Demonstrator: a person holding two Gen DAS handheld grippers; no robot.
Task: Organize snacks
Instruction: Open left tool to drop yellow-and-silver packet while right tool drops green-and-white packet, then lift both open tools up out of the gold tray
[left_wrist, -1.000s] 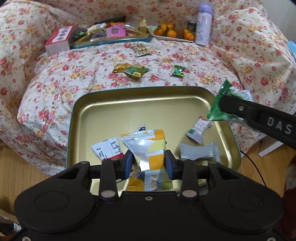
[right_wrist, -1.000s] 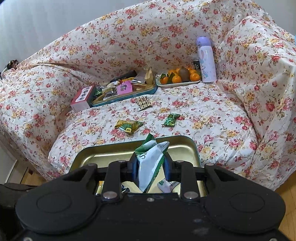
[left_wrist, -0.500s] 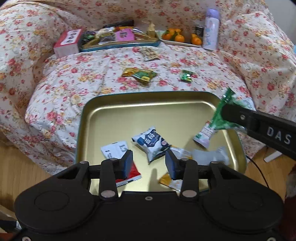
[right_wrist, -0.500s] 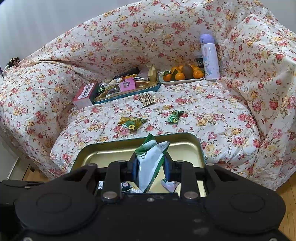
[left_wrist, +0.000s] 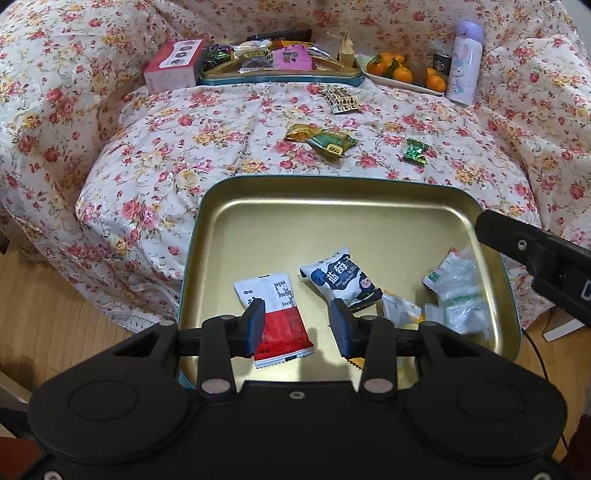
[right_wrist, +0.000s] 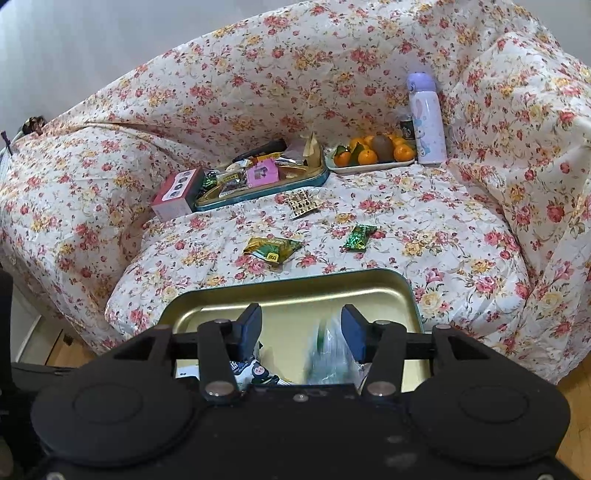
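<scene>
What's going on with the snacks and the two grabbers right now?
Left gripper open, empty. Right gripper open, green packet blurred between fingers, dropping into gold tray. Loose candies on sofa. Nothing blocking.

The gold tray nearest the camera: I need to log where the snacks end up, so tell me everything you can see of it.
The gold tray is a shallow rounded rectangle, seemingly metal, with a shiny gold inside and a teal outer rim. It lies flat at the front edge of the floral-covered sofa. Its far half is bare; the near half holds a red-and-white packet, a blue-and-white packet and pale green-and-white wrappers. Both open claws hover above it.
</scene>
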